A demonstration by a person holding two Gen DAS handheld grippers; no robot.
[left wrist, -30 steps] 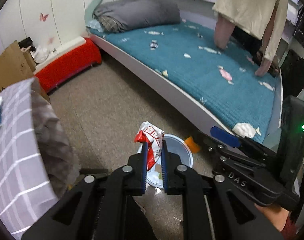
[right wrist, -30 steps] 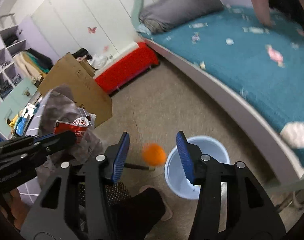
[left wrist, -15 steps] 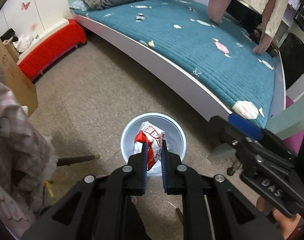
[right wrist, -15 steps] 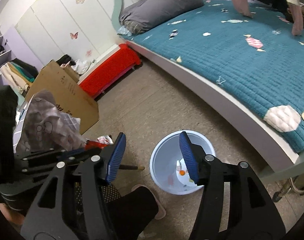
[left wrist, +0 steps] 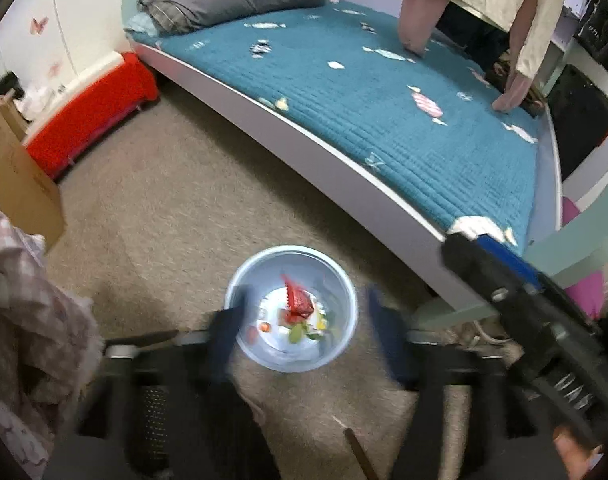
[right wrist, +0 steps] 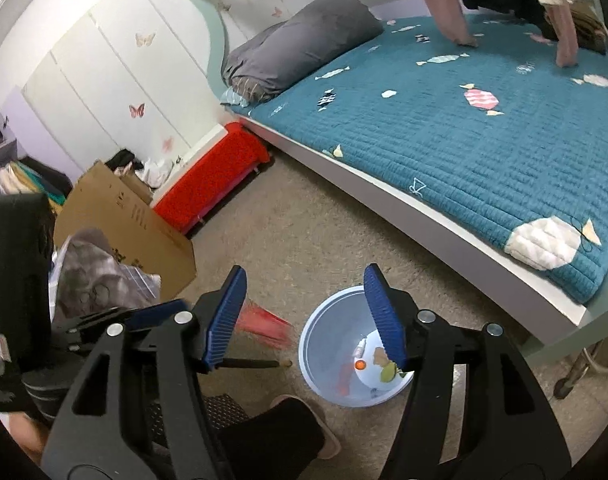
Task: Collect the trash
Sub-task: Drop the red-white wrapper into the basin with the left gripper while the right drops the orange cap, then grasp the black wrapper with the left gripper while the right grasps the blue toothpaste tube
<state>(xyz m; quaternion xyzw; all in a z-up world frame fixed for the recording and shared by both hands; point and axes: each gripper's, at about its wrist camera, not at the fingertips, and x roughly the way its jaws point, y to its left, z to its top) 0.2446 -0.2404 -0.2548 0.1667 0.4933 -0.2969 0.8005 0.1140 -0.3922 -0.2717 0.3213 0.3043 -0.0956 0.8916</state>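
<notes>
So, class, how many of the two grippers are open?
2. The left gripper is open over the bin, with the red wrapper loose below it. The right gripper is open beside it, near the bin. Neither is hidden.

- my left claw (left wrist: pixel 308 332) points down, fingers blurred and spread wide with nothing between them.
- my right claw (right wrist: pixel 308 316) is held just beside it, fingers wide apart and gripping nothing, angled down.

I see a teal bed (right wrist: pixel 484 128) with a grey pillow (right wrist: pixel 299 48), a red bench (right wrist: pixel 215 176) and a cardboard box (right wrist: pixel 123 216).
</notes>
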